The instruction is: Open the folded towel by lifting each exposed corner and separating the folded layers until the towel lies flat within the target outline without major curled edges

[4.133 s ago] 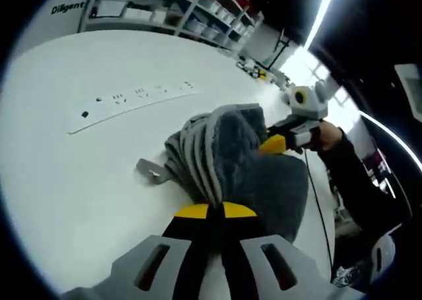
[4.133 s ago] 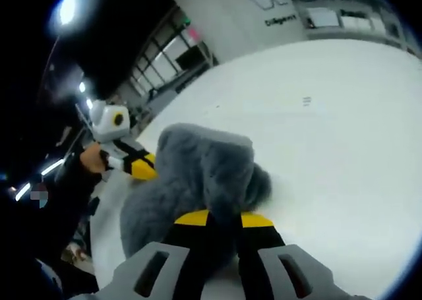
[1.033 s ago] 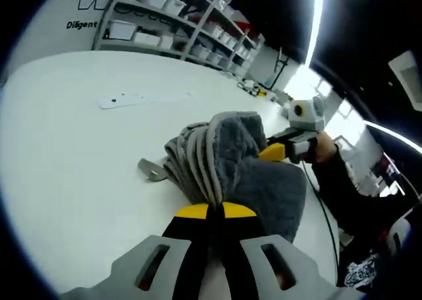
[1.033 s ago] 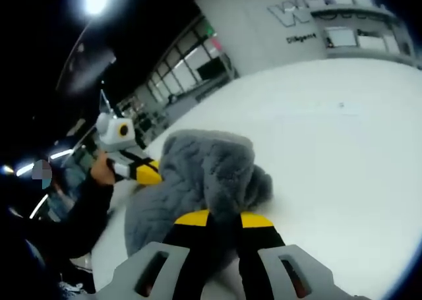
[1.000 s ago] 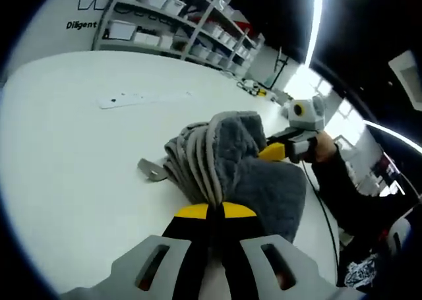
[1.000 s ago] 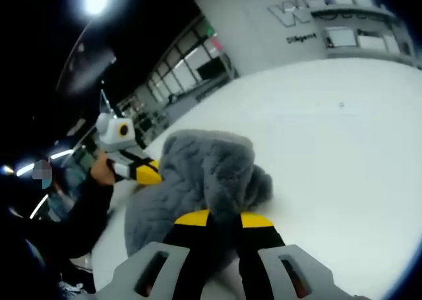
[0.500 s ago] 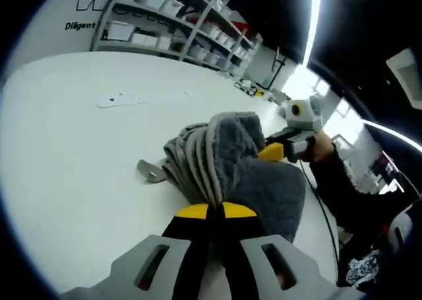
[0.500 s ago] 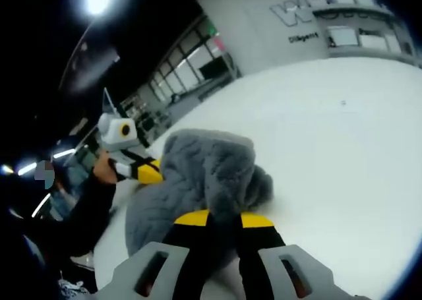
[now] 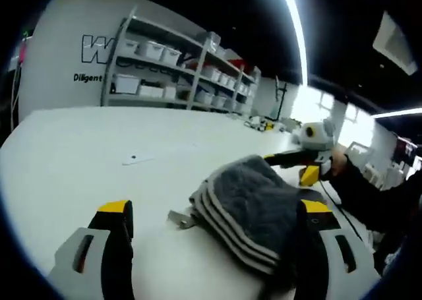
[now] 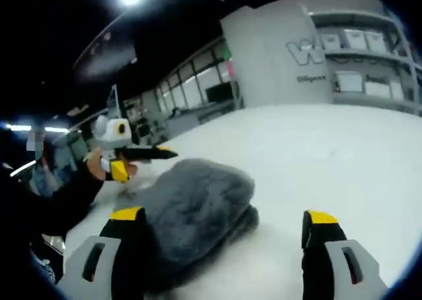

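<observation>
In the left gripper view the left gripper (image 9: 214,214) has its two yellow-tipped jaws spread wide apart, with nothing between them touching both. The jaw on the right of that view sits against the near edge of the towel (image 9: 260,208); the other jaw stands clear over bare table (image 9: 79,161). The towel is grey and thick, folded into a stack whose striped layered edges face the camera, and it lies on the white table just ahead of the jaws. A small grey tag (image 9: 178,219) sticks out from its lower left corner and lies flat on the table.

In the right gripper view the right gripper (image 10: 224,224) is likewise open wide. The jaw on the left of that view is against the towel (image 10: 191,211), which bulges up as a soft grey mound; the jaw on the right stands over bare table (image 10: 330,155).

Beyond the towel in the left gripper view, the right gripper (image 9: 304,161) shows on the far right, held by a hand (image 9: 339,165) in a dark sleeve. In the right gripper view the left gripper (image 10: 142,155) shows on the far left, also held in a hand (image 10: 95,166).

Farther off, a flat white strip (image 9: 138,158) lies on the table, well apart from the towel. Behind the table stand shelves (image 9: 178,69) with white bins against a wall.
</observation>
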{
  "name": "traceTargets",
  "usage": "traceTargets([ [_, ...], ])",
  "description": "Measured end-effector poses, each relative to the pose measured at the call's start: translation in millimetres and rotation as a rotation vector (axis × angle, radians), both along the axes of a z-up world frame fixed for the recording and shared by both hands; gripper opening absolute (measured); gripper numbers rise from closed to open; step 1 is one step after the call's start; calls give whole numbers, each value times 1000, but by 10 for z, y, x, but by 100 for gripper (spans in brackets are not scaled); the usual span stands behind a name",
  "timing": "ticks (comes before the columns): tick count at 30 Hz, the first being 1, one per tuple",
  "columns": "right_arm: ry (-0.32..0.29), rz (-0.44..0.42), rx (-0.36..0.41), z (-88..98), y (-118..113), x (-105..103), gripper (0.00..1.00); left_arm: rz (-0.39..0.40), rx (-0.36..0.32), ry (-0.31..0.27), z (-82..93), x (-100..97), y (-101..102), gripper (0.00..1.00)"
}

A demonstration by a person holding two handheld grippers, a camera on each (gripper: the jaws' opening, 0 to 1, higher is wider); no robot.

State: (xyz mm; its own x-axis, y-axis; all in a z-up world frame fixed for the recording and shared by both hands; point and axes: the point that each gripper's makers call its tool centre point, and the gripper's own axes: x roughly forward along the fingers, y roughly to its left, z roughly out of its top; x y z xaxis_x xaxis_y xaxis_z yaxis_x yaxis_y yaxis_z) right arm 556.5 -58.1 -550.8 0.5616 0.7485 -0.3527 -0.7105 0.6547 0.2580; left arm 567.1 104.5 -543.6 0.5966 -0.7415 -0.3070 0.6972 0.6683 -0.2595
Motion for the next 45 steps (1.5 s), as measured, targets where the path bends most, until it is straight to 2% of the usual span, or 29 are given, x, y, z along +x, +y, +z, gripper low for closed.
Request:
traceTargets([
  [2,-6,-8,20,35,15,11,100,7,12,-3,-18,9,21,100],
  [7,-51,-21,2,90,5,19,100,20,23,-5,-15,16,42,100],
  [9,-63,-8,17,140,7,0,96,24,23,-6,1,10,43,100],
  [14,-50,-13,-17,121,-34,-11,96,25,21,-8,27,-2,36,100],
  [18,-36,-19,-5,145,-71,-13,96,13,9,-5,57,-24,3,98],
  [21,-36,-30,11,219,-118,-10,95,17,-1,-4,111,-19,12,97],
  [23,-40,-39,25,307,-155,10,89,17,-1,-3,129,-6,19,96],
  [26,-32,-55,27,386,-196,58,87,-12,-21,24,162,-8,-25,97],
  [28,-27,-61,16,432,-212,98,87,-23,9,31,143,9,-41,97],
  [32,-16,-45,-33,506,-183,154,82,-111,163,29,78,13,-52,99],
  [35,-28,2,-101,568,-110,150,84,-123,163,14,231,74,-52,95],
  [37,-39,46,-152,599,-75,126,87,-91,107,3,341,160,-43,95],
  [38,-50,46,-149,651,-62,134,88,-77,88,-4,372,195,-26,95],
  [39,-57,44,-145,699,-62,145,89,-67,77,12,367,245,4,94],
  [40,-63,44,-142,731,-63,160,89,-51,97,44,310,269,58,93],
  [42,-75,48,-134,801,-72,195,88,-32,146,15,273,334,131,91],
  [45,-86,45,-113,866,-90,258,87,-46,153,28,240,295,110,92],
])
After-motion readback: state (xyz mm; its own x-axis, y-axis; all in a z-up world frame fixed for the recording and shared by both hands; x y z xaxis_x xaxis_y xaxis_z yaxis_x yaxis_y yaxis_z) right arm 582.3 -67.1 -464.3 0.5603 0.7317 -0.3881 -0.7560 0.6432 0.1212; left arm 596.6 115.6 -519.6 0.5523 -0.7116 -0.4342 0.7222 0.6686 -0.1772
